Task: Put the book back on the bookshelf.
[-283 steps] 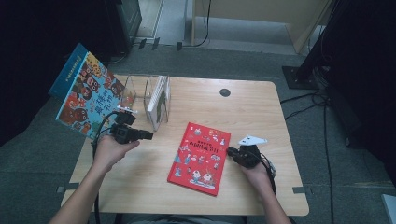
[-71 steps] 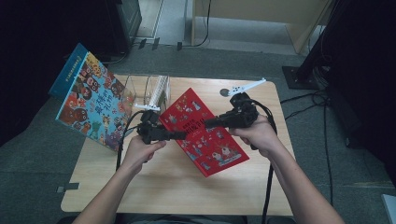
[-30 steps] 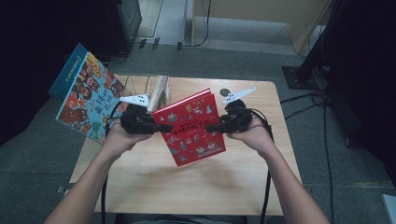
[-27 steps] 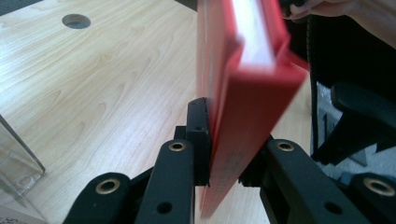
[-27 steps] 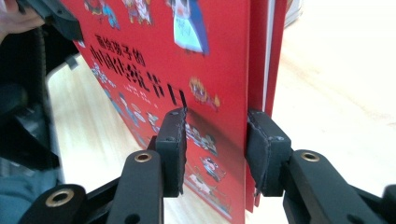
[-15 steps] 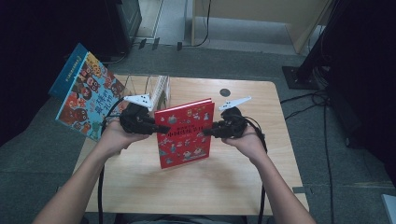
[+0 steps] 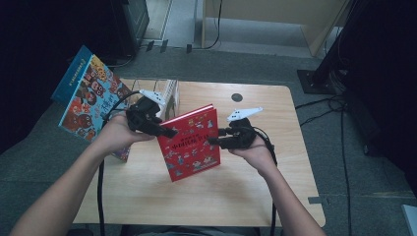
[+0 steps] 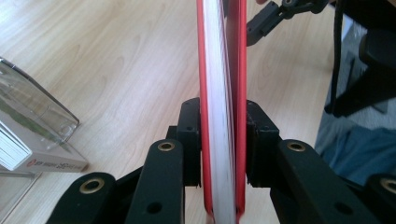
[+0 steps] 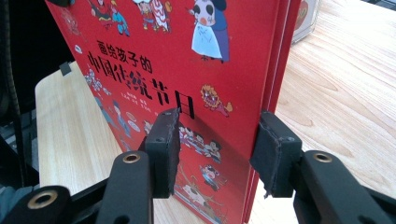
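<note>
The red book (image 7: 189, 142) is held upright above the middle of the counter (image 7: 216, 196), its cover facing the person and its lower edge clear of the wood. The left hand-held gripper (image 7: 167, 132) clamps the book's left edge — in the left gripper view both pads press flat on the two red covers (image 8: 223, 116), though its jaws have just been easing a little wider. The right hand-held gripper (image 7: 214, 141) sits at the book's right edge. In the right gripper view its jaws straddle that edge (image 9: 187, 93), and they have just been opening: the far pad stands apart from the back cover, while the near pad lies close over the front — not a firm grip. Toward the far left corner a clear stand (image 7: 169, 96) holds a few other books.
</note>
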`<state>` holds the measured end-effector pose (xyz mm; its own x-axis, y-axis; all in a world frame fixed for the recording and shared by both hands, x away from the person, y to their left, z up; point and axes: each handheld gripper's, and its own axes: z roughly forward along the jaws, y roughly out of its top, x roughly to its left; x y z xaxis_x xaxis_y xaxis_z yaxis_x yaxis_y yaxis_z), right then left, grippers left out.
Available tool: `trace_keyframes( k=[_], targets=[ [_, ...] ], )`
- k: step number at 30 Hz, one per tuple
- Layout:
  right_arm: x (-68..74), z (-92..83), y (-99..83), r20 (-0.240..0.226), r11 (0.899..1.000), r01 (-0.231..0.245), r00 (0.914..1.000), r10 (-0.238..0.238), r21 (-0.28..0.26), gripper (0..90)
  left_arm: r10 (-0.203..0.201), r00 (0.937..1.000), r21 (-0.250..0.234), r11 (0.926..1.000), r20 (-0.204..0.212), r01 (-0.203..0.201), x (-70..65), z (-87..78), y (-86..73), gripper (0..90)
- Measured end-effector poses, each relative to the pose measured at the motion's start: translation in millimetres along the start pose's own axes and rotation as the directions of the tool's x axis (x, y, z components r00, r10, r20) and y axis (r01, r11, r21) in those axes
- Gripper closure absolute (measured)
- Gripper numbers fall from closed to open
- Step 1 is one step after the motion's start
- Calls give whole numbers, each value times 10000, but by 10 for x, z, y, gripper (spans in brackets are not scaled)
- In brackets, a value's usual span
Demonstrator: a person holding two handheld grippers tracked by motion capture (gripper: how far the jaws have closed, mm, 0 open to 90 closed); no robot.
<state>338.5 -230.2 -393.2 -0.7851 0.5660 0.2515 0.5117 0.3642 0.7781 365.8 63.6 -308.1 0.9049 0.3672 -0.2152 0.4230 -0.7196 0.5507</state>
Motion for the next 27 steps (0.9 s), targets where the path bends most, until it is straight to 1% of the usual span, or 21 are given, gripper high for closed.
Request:
trace_keyframes(
  k=[2, 4, 5, 7, 10, 14, 15, 16, 17, 18, 20, 22, 23, 24, 25, 26, 27],
  targets=[
    [-4, 1, 2, -8, 10000, -24, 10000, 24, -19, 549, 108, 9999, 389, 9992, -122, -103, -7, 3, 96, 721],
    [-6, 5, 2, 34, 10000, 14, 10000, -14, -46, 549, 111, 9999, 780, 9969, -106, -102, -7, 19, 191, 719],
    [-7, 5, 3, 11, 10000, -20, 10000, 20, -47, 549, 102, 9999, 1001, 9949, -81, -93, -1, 32, 237, 716],
    [-10, 4, 2, -47, 10000, -34, 10000, 33, -68, 545, 217, 9996, 1370, 9904, -158, -193, -2, 55, 321, 712],
    [-17, -1, -5, -89, 10000, 28, 10000, -29, -79, 542, 318, 9993, 1760, 9840, -182, -281, -5, 95, 418, 707],
    [-27, -14, -15, -181, 9999, 56, 9998, -59, -115, 541, 228, 9997, 2128, 9769, -66, -208, -5, 161, 522, 697],
    [-26, -15, -17, -211, 9999, 36, 9998, -38, -111, 539, 137, 9999, 2274, 9737, 7, -135, -4, 185, 552, 699],
    [-26, -15, -18, -218, 9999, 66, 9997, -68, -109, 538, 131, 9999, 2449, 9695, 26, -133, -13, 208, 582, 702],
    [-23, -14, -20, -215, 9999, 106, 9997, -109, -113, 533, 389, 9992, 2599, 9649, -8, -374, -30, 225, 611, 704],
    [-21, -14, -20, -199, 9998, 159, 9997, -161, -113, 528, 575, 9983, 2784, 9589, -18, -548, -44, 241, 638, 706],
    [-19, -16, -26, -194, 9997, 202, 9996, -204, -117, 526, 824, 9965, 2990, 9513, -119, -751, -74, 270, 687, 702],
    [-31, -22, -33, -251, 9997, 212, 9995, -215, -151, 527, 870, 9961, 3171, 9452, -148, -778, -96, 289, 715, 700],
    [-33, -27, -39, -297, 9996, 244, 9992, -248, -161, 528, 828, 9966, 3177, 9449, 3, -785, -92, 284, 713, 714],
    [-37, -38, -46, -329, 9992, 367, 9988, -373, -174, 537, 781, 9969, 3174, 9453, 29, -749, -90, 276, 708, 732],
    [-36, -47, -55, -410, 9990, 393, 9984, -401, -209, 536, 522, 9986, 3090, 9496, 98, -526, -81, 263, 693, 748],
    [-40, -62, -74, -487, 9984, 480, 9976, -494, -289, 516, 434, 9990, 3097, 9498, 115, -449, -77, 252, 687, 768],
    [-43, -71, -87, -489, 9980, 528, 9973, -545, -342, 503, 500, 9987, 3093, 9496, 99, -506, -99, 234, 676, 777]
  ],
)
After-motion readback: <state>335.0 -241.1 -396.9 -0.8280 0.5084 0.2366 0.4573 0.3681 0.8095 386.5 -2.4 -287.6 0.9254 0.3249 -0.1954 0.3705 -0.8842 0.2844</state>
